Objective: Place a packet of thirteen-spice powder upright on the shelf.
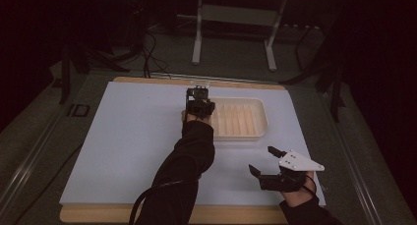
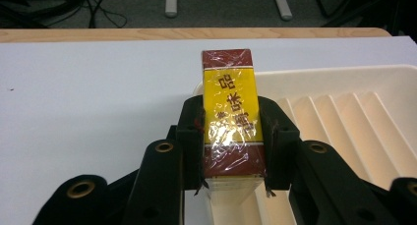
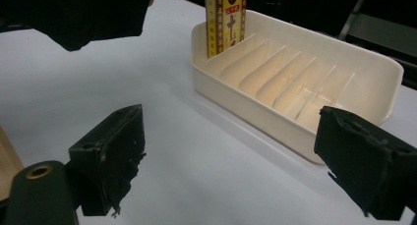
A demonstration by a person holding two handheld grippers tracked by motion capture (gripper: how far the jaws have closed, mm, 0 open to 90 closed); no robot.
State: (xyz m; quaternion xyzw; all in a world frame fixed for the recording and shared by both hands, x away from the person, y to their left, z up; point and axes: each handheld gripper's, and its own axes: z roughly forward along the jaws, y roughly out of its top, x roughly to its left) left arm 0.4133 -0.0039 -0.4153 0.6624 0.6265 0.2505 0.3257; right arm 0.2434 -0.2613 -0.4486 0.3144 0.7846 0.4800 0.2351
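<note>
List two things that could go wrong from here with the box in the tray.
1. The left hand-held gripper grips the box standing upright at the end slot of the tray; released crooked, it may tip over.
2. The box sits close to the tray's end wall and could catch on it or on a divider. The right hand-held gripper hangs open, apart from the tray, not steadying it.

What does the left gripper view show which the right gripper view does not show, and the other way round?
Left gripper view: the left tool shut on the box, whose yellow face carries brown characters under clear wrap, with floor and frame legs beyond the table edge.

Right gripper view: the right tool open over the white mat, and the box standing upright in the end slot of the tray, beside a dark sleeve.

Both: the box, the ribbed cream tray and the white mat.
</note>
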